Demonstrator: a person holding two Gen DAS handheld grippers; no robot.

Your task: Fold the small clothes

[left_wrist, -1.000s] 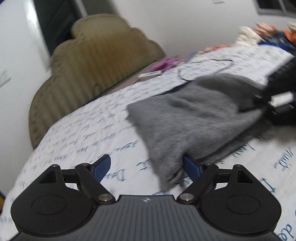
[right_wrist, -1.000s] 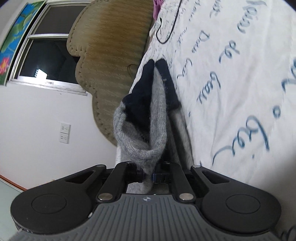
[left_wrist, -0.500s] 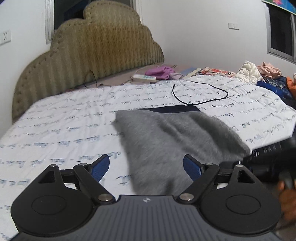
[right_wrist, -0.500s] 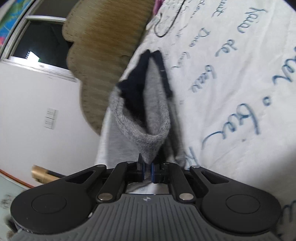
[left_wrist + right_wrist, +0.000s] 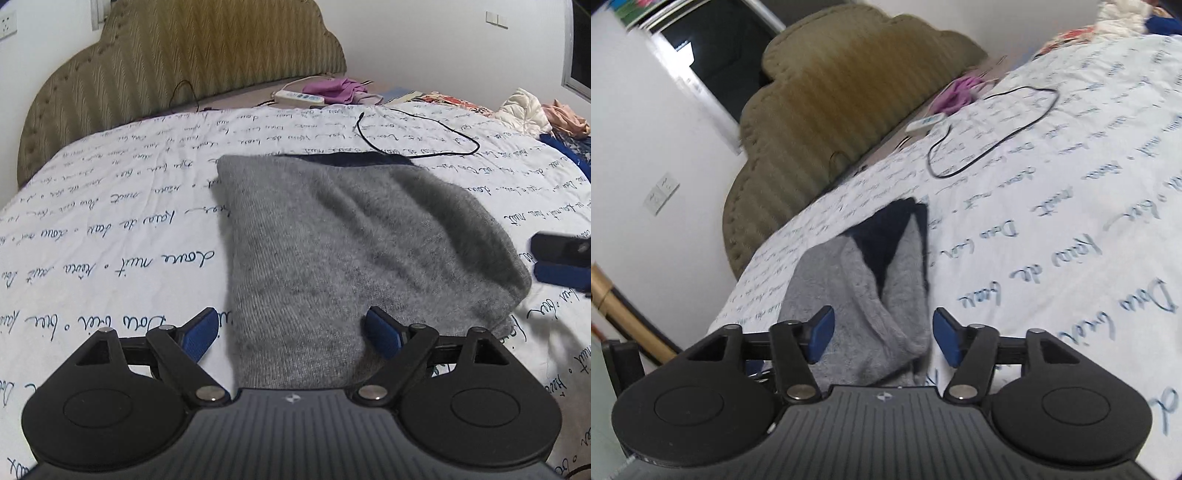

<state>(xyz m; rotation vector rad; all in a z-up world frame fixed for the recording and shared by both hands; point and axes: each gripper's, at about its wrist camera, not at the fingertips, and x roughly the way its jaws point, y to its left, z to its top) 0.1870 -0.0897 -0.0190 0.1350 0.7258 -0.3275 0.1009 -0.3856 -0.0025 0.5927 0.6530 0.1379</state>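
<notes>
A grey knitted garment (image 5: pixel 351 251) with a dark navy band at its far end lies folded on the bed. My left gripper (image 5: pixel 291 338) hovers open over its near edge, pads clear of the cloth. In the right wrist view the same grey garment (image 5: pixel 871 325) lies below my right gripper (image 5: pixel 882 339), whose jaws are opening; the cloth shows between the blue pads but they do not press on it. The right gripper's fingers (image 5: pixel 557 258) show at the right edge of the left wrist view, beside the garment's right fold.
The bed sheet (image 5: pixel 110 221) is white with blue script. A black cable (image 5: pixel 424 140) loops beyond the garment. A white power strip (image 5: pixel 299 98) and purple cloth (image 5: pixel 336 88) lie by the padded headboard (image 5: pixel 177 59). More clothes (image 5: pixel 532 110) are piled far right.
My right gripper has let go of the grey garment's fold and risen. The garment has dropped flat onto the bed. The left gripper has rolled level and shifted, staying open.
</notes>
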